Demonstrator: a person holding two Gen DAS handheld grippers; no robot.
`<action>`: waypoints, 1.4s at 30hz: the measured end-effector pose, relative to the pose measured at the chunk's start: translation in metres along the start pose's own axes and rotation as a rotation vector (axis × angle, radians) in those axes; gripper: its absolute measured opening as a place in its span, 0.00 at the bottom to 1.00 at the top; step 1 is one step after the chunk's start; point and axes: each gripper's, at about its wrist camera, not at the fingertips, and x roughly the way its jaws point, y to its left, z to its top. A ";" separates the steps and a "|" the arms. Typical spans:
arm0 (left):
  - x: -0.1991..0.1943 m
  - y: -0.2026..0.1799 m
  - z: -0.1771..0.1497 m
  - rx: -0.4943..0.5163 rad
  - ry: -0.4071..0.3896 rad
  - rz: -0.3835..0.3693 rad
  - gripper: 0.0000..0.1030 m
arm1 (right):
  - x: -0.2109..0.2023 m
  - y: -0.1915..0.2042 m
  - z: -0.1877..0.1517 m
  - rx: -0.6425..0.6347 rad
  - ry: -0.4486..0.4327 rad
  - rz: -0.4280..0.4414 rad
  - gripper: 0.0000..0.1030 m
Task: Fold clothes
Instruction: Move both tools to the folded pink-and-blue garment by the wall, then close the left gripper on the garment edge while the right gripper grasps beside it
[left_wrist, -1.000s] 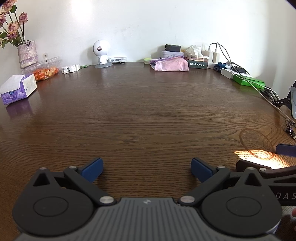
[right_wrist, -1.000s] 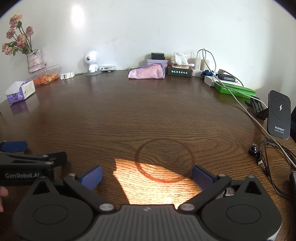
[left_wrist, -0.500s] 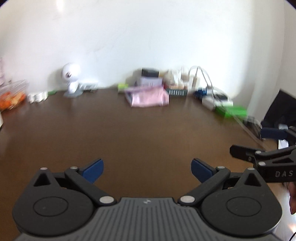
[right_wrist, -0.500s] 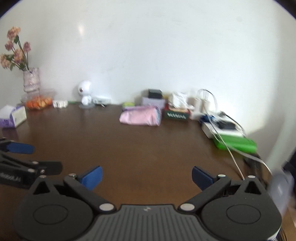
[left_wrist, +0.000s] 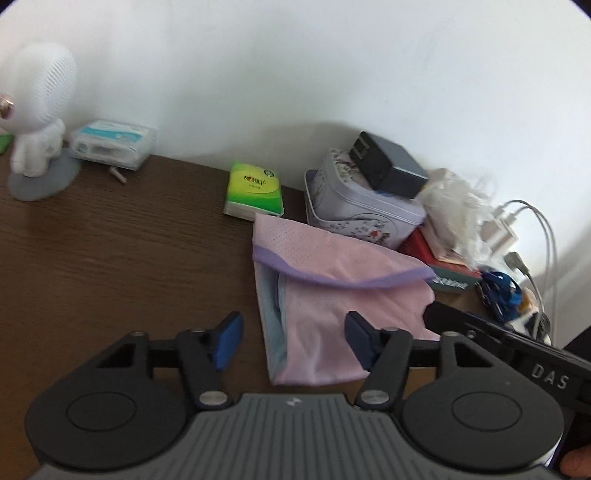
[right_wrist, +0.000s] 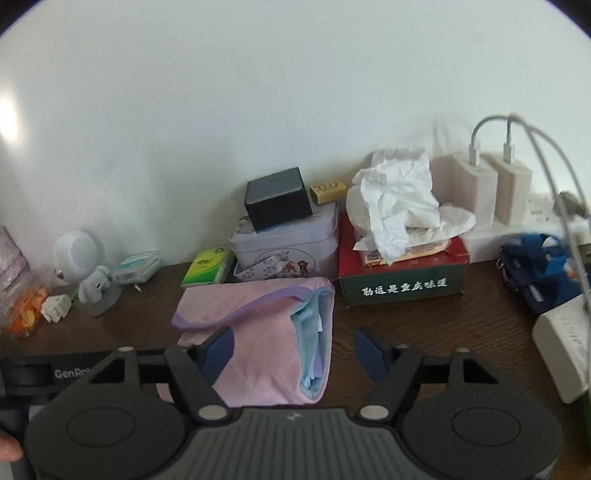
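A folded pink garment (left_wrist: 332, 295) with purple trim and a pale blue inner layer lies on the dark wooden table (left_wrist: 110, 258) near the wall. My left gripper (left_wrist: 293, 341) is open, with the garment's near left edge between its blue pads and nothing gripped. The black finger (left_wrist: 465, 321) of my right gripper reaches in from the right over the cloth's corner. In the right wrist view the same garment (right_wrist: 266, 332) lies under my open right gripper (right_wrist: 293, 352), its blue right edge between the pads. The left gripper's body (right_wrist: 33, 373) shows at the far left.
A floral tin (left_wrist: 362, 206) with a black box (left_wrist: 388, 166) on top stands right behind the garment. Beside it are a green tissue pack (left_wrist: 255, 188), a red-and-green tissue box (right_wrist: 402, 273), chargers (right_wrist: 495, 192) with cables, and a white robot figure (left_wrist: 33, 122).
Both grippers have travelled forward across the table to the far edge, where the pink garment lies. Their jaws stand narrower than a second ago but still open.
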 end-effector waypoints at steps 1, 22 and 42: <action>0.003 0.002 0.001 -0.023 0.014 -0.030 0.16 | 0.010 -0.002 0.000 0.008 0.028 0.009 0.35; -0.315 -0.022 -0.307 0.292 0.018 -0.189 0.02 | -0.308 0.068 -0.278 -0.279 -0.040 0.200 0.09; -0.284 -0.033 -0.297 0.263 0.187 -0.215 0.54 | -0.338 0.015 -0.308 -0.060 0.080 0.316 0.46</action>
